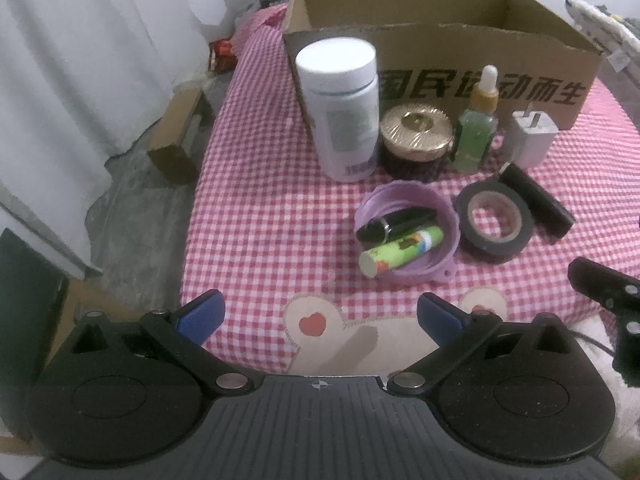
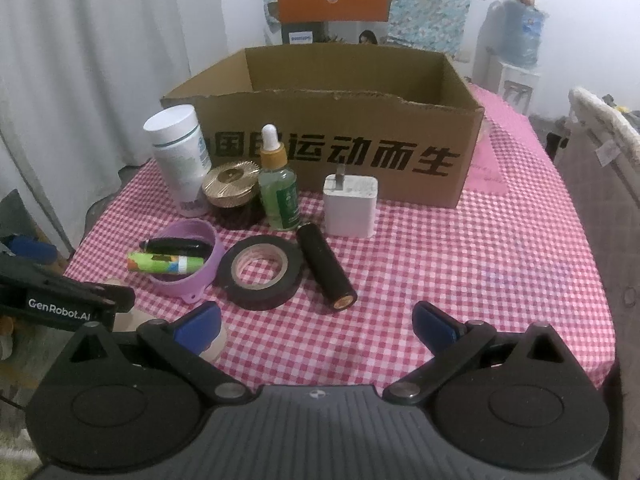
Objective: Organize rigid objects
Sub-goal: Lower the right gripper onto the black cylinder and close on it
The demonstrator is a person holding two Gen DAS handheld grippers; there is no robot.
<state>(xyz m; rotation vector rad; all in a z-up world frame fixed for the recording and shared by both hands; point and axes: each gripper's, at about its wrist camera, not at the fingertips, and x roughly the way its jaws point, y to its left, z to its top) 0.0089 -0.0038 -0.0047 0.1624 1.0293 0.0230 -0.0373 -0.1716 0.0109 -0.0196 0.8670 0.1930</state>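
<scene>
Both grippers hover spread wide and empty over the checked cloth (image 2: 440,272): left gripper (image 1: 320,316), right gripper (image 2: 316,320). Just ahead, the black cylinder (image 2: 326,266) lies flat, its long axis running from the white charger (image 2: 351,210) toward the camera, touching the tape roll (image 2: 260,270). Open cloth stretches to its right. "GenRobot.AI" marks the left gripper's body; the cardboard box (image 2: 340,152) behind carries bold Chinese lettering.
</scene>
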